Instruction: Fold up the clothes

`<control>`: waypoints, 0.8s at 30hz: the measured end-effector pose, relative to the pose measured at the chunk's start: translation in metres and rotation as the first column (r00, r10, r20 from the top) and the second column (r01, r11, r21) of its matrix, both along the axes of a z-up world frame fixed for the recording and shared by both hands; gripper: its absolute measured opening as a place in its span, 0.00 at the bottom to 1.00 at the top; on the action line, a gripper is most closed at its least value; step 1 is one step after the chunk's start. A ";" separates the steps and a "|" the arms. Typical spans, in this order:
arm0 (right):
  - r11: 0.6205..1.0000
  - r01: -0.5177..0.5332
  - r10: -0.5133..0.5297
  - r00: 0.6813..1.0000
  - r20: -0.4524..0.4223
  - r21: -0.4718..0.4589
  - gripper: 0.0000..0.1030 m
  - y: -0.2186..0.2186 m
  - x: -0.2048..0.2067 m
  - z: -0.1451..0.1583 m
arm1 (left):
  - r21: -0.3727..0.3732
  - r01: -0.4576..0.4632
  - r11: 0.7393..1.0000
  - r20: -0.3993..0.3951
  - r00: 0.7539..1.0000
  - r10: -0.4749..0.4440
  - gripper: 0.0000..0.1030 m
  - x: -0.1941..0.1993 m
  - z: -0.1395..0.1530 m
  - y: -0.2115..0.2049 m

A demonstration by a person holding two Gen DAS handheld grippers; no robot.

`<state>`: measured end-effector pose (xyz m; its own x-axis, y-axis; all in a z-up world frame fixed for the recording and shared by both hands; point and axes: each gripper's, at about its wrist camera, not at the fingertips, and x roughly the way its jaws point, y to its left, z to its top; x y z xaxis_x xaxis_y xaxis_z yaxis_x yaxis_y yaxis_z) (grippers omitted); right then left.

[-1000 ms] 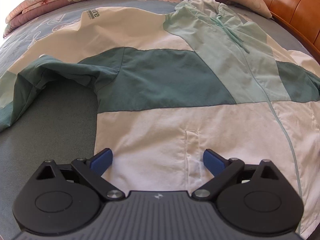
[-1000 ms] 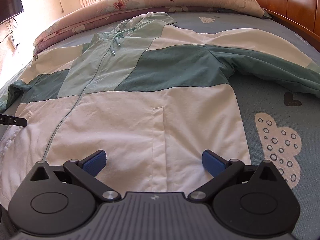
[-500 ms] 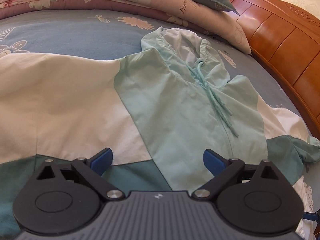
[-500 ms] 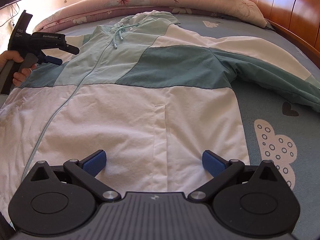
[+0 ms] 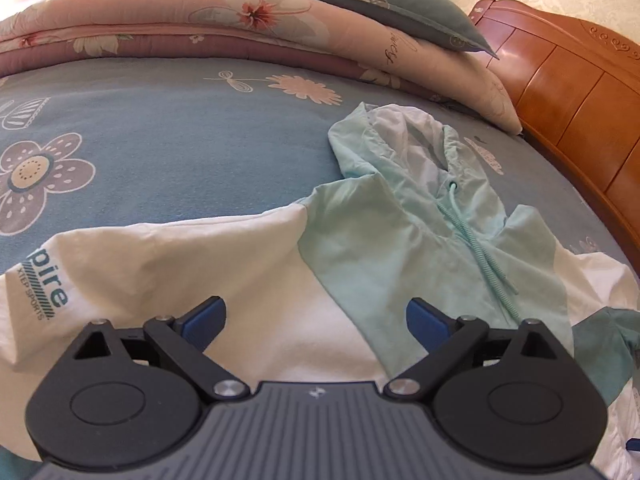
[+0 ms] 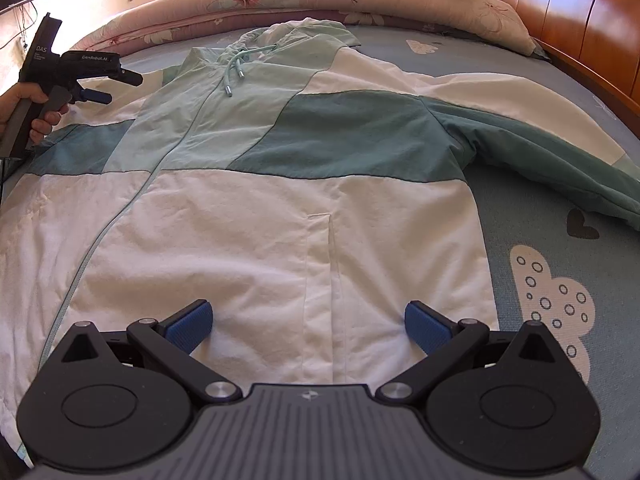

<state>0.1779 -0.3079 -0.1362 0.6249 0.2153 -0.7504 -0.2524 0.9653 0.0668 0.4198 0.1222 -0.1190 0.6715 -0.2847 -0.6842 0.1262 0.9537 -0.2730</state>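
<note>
A hooded jacket (image 6: 280, 200) in white, mint and dark teal panels lies face up and spread flat on the bed, hood (image 5: 400, 148) toward the pillows. My left gripper (image 5: 314, 320) hovers open over the white shoulder and sleeve with the printed logo (image 5: 48, 292), nothing between its blue pads. The right wrist view shows that same left gripper (image 6: 114, 86) held by a hand above the jacket's left shoulder. My right gripper (image 6: 308, 326) is open above the white hem, near the pocket slit (image 6: 330, 240). The right sleeve (image 6: 560, 160) stretches out to the right.
A blue patterned bedsheet (image 6: 560, 280) covers the bed. A folded pink floral quilt (image 5: 200, 28) and a teal pillow (image 5: 380, 4) lie along the far edge. The wooden headboard (image 6: 580, 12) rises on the right. A person's hand (image 6: 24, 108) holds the left tool.
My left gripper has travelled from the hem up toward the left shoulder and hood, still open. The right gripper has stayed nearly still over the hem.
</note>
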 end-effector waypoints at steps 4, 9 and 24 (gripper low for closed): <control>1.000 -0.004 0.004 1.000 0.001 0.008 1.00 -0.001 0.001 0.000 | 0.045 -0.140 0.989 0.003 0.990 0.140 0.93 0.026 -0.019 0.007; 1.000 -0.011 0.011 1.000 0.005 0.007 1.00 -0.002 0.002 0.000 | 0.191 -0.236 0.953 -0.022 0.969 0.244 0.93 0.047 -0.019 -0.007; 0.933 0.175 -0.215 0.972 0.098 0.313 0.72 -0.120 0.049 0.070 | 0.077 0.291 0.954 0.018 0.956 -0.293 0.94 -0.054 0.018 -0.171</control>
<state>0.2271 -0.4276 -0.0661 0.7640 0.2822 -0.5802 -0.0868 0.9361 0.3410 0.3658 -0.0489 -0.1008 0.5860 -0.4211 -0.6922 0.4087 0.8913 -0.1963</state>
